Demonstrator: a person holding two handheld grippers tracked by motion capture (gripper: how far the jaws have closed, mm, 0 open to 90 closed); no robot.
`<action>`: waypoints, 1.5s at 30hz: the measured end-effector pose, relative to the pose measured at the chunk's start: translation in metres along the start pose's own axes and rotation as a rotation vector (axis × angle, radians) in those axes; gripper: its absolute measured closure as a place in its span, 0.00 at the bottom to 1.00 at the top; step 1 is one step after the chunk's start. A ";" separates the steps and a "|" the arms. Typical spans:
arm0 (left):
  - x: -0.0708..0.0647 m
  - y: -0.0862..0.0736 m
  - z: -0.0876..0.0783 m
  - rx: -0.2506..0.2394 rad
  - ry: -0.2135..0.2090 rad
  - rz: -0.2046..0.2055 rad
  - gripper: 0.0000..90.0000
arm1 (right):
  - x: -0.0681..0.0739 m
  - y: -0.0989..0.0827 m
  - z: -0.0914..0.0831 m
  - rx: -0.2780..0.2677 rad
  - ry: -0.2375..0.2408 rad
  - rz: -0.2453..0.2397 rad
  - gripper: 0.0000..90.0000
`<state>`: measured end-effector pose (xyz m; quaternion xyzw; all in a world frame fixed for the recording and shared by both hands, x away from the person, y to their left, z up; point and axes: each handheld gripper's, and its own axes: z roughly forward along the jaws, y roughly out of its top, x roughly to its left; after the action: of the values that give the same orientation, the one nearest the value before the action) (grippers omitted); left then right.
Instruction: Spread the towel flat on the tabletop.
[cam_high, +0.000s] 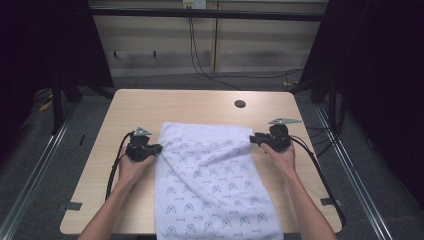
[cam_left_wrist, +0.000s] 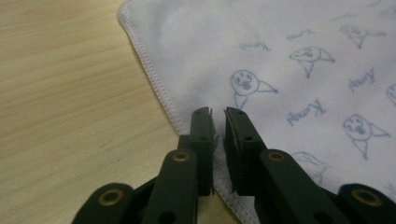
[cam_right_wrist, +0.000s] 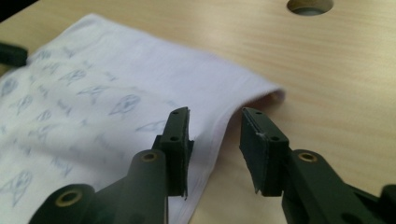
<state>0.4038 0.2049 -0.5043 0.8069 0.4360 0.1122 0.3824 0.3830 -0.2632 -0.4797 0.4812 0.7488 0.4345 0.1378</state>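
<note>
A white towel (cam_high: 210, 170) printed with small blue figures lies on the wooden table (cam_high: 200, 105) and hangs over its near edge. My left gripper (cam_high: 159, 148) sits at the towel's left hem near the far corner. In the left gripper view its jaws (cam_left_wrist: 218, 112) stand a narrow slit apart above the stitched hem of the towel (cam_left_wrist: 289, 56), with no cloth pinched. My right gripper (cam_high: 252, 139) is at the far right corner. In the right gripper view it (cam_right_wrist: 215, 114) is open, its jaws straddling the towel's (cam_right_wrist: 93, 93) right edge without touching it.
A round cable hole (cam_high: 240, 104) is in the table beyond the towel, seen up close as the hole (cam_right_wrist: 309, 5) in the right gripper view. Bare wood (cam_left_wrist: 70, 93) flanks the towel on both sides. Dark frames and floor rails surround the table.
</note>
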 end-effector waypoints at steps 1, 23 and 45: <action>-0.002 -0.001 -0.001 -0.004 -0.011 -0.014 0.86 | 0.004 -0.004 -0.004 0.009 -0.004 -0.012 0.66; -0.059 -0.050 -0.044 0.047 -0.235 0.132 0.71 | 0.037 -0.057 -0.022 0.160 0.020 -0.205 0.98; -0.082 -0.063 -0.058 0.133 -0.362 0.203 0.96 | 0.043 -0.096 -0.079 0.203 0.101 -0.119 0.94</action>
<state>0.2863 0.1908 -0.4977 0.8771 0.2832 -0.0259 0.3871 0.2545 -0.2829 -0.4991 0.4250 0.8220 0.3712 0.0762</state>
